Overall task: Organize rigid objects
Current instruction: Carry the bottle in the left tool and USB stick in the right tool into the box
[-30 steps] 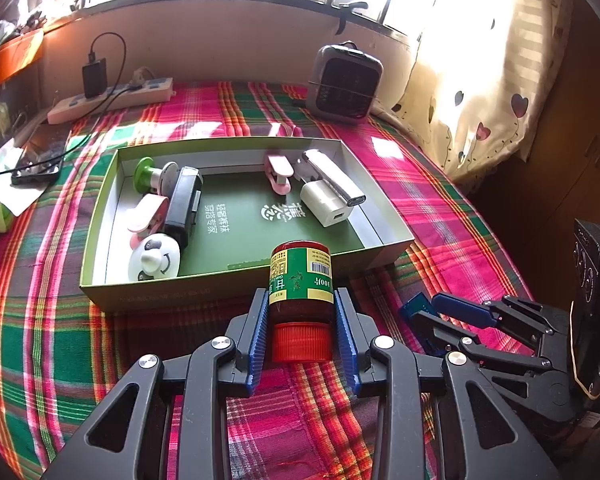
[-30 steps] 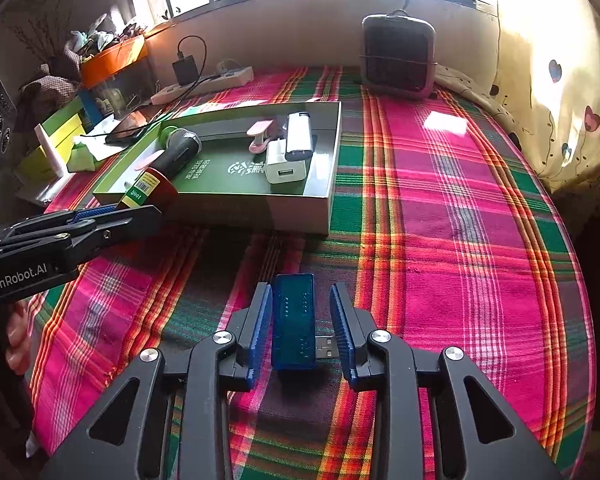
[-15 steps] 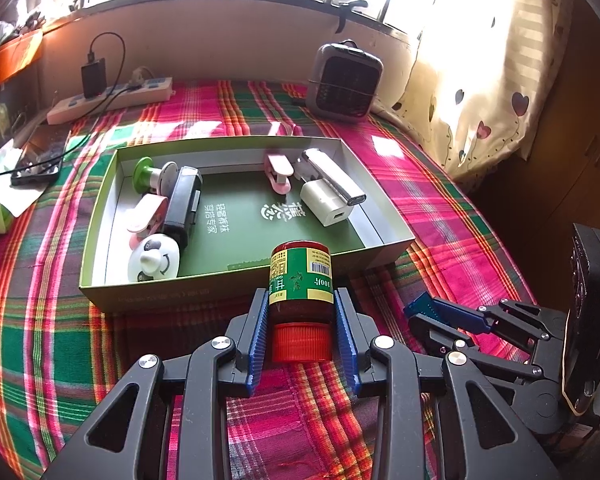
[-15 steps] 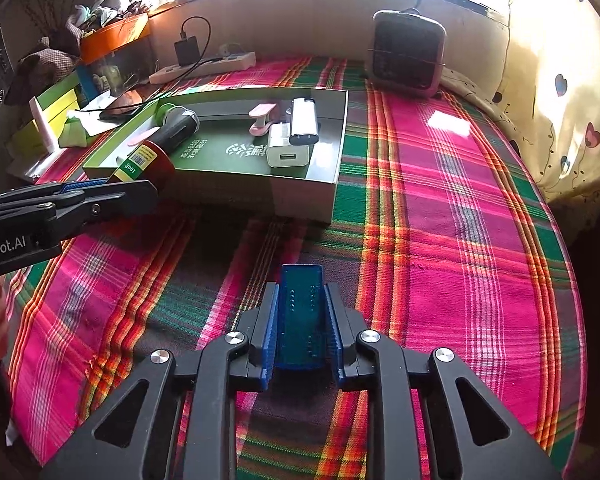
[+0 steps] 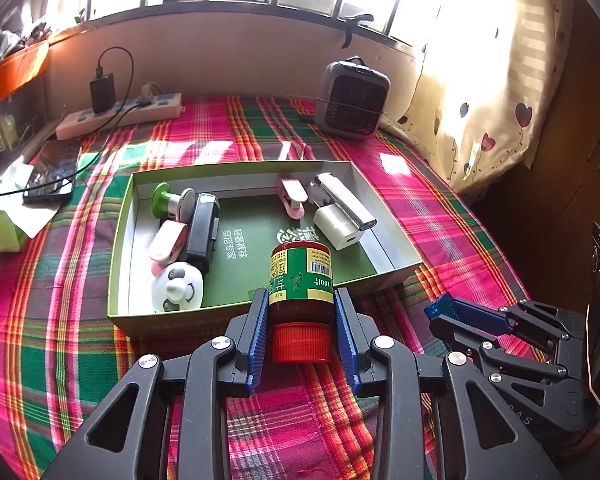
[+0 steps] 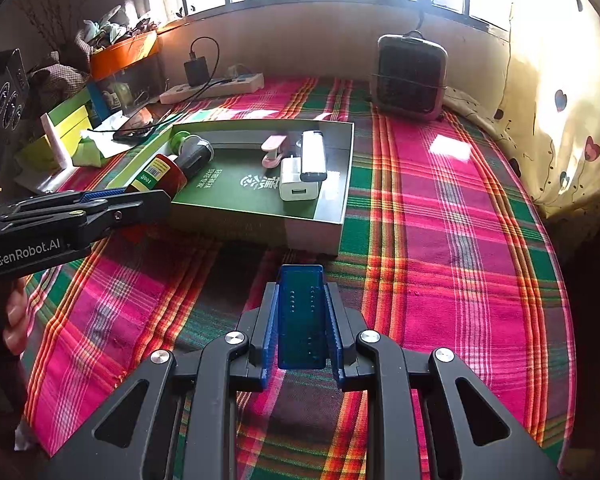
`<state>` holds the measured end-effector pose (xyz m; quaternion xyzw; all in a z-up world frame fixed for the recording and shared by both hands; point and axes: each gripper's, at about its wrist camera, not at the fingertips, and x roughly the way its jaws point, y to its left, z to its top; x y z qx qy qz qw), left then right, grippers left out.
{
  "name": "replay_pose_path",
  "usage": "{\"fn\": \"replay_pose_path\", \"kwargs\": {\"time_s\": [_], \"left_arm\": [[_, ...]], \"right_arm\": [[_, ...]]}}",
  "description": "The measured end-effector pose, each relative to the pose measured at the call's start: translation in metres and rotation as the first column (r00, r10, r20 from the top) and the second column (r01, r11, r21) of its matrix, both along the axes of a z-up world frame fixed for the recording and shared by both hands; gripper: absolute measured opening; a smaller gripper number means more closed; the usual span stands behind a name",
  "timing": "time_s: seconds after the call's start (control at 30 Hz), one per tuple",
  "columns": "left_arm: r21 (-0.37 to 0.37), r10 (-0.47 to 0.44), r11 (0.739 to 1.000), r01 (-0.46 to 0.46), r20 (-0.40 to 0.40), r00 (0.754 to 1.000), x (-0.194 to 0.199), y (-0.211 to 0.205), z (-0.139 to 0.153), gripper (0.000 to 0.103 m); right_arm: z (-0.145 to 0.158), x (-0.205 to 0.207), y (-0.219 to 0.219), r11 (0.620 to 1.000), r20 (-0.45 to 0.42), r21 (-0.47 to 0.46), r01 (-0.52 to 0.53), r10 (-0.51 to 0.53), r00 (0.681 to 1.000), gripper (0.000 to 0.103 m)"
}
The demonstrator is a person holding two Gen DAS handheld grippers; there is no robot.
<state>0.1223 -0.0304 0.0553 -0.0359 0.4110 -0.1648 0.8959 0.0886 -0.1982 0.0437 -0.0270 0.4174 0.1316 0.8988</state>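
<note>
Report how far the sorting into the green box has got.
Done: the green box already holds a white charger, silver power bank, pink clip, black device and panda toy. In hand: the left gripper is clamped on a red-capped bottle, the right gripper on a blue USB device. Left: both go into the box.

The open box (image 5: 122, 240) sat on the plaid-covered counter (image 5: 420, 208). Inside it, a panda-faced gadget (image 5: 177, 287) lay at the near left corner and a wall charger (image 5: 337, 227) toward the right wall. Behind the box stood a small heater (image 5: 352, 98); a power strip (image 5: 120, 116) lay behind its left end.
</note>
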Motion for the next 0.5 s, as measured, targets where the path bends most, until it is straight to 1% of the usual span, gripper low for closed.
{"fn": "replay_pose_path", "kwargs": {"time_s": [0.23, 0.5], "left_arm": [[0.004, 0.008, 1.000, -0.008, 0.001, 1.000, 0.018, 0.006, 0.005, 0.031], [0.000, 0.018, 1.000, -0.018, -0.001, 1.000, 0.046, 0.009, 0.006, 0.031]], "right_arm": [[0.017, 0.010, 0.007, 0.999, 0.025, 0.027, -0.024, 0.023, 0.999, 0.023], [0.030, 0.033, 0.018, 0.998, 0.054, 0.058, -0.035, 0.032, 0.998, 0.023]]}}
